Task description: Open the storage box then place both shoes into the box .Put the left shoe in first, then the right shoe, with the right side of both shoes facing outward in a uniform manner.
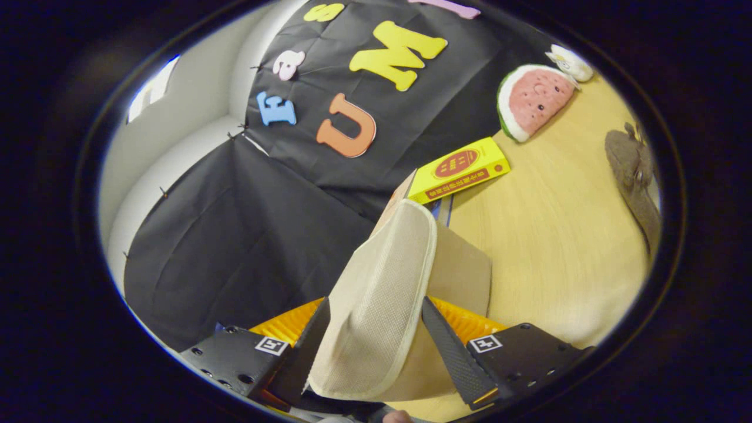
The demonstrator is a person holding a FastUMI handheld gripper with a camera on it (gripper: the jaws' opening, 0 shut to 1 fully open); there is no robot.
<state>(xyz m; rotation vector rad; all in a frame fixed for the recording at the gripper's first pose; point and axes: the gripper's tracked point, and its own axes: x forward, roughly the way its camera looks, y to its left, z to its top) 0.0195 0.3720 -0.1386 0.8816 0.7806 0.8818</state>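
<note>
On the left hangs the black cloth wall of the booth, with a white wall behind it. Nothing that matters for the job is over there.

In the middle, near us, is the gripper [376,346]. Its two fingers are closed on a cream slipper [382,294] — one finger presses each side of it, so the shoe is held tight and lifted up. The slipper points away from us, with its woven top showing and its edge trimmed in a thin band. I cannot tell if it is the left shoe or the right one.

The slipper looks light and soft. The top is thin cloth that bends and squashes, so a hard squeeze would crush it. The best place to hold it is across the middle, where the sole makes it a bit stiffer — that is about where the fingers are now. It does not look slippery, and it will not break if it drops.

Just past the slipper is a brown cardboard piece [464,276], maybe part of the storage box, but I cannot be sure. Farther off lies a yellow box [461,169] on the wooden table [558,235].

Far to the right sit a watermelon toy [534,100], a small white toy [571,63] and a brown soft toy [637,176].
</note>
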